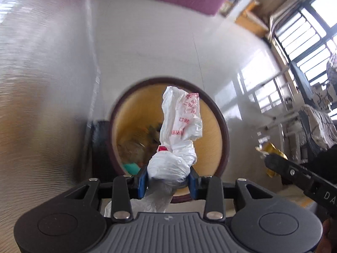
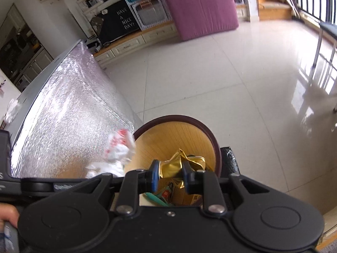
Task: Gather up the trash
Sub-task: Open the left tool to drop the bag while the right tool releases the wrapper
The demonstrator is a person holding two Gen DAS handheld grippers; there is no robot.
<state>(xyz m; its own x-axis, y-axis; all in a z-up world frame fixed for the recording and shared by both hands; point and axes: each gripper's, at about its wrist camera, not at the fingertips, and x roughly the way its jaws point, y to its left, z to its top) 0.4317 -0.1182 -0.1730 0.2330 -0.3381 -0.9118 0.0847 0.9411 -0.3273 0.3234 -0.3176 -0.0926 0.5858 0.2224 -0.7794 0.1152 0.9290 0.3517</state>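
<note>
Glossy white tile floor point(image 2: 231, 73), wooden bin point(image 2: 174, 135), left tongs point(image 1: 168, 181) grasping plastic bag point(image 1: 179, 126), right tongs point(image 2: 169, 175) grasping gold wrapper point(image 2: 179, 164)

Home living room: TV cabinet point(image 2: 130, 40), cushion point(image 2: 200, 6)

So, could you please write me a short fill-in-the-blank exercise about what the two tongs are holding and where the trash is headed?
1. The left tongs are shut on a crumpled white plastic ____ with red print.
2. The right tongs grip a crinkled wrapper coloured ____.
3. Both pieces are held above a round ____ with a dark rim, which already contains some trash.
4. Next to it stands a surface covered in shiny silver ____.

Missing words: bag; gold; bin; foil
</note>
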